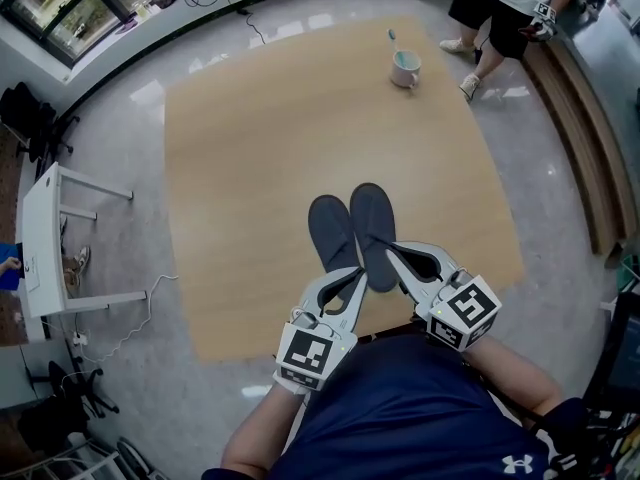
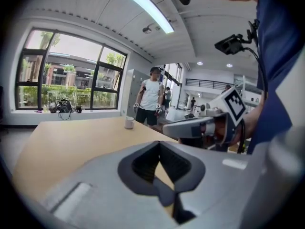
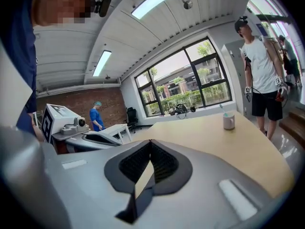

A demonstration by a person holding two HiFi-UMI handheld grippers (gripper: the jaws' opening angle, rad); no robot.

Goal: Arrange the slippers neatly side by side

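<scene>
Slippers: the dark grey left slipper and right slipper lie side by side on the wooden board, inner edges touching, toes pointing away from the person.
Left gripper: jaws together, nothing between them, above the heels.
Right gripper: jaws closed and empty, beside the left.
Far end: mug holding a toothbrush.
</scene>
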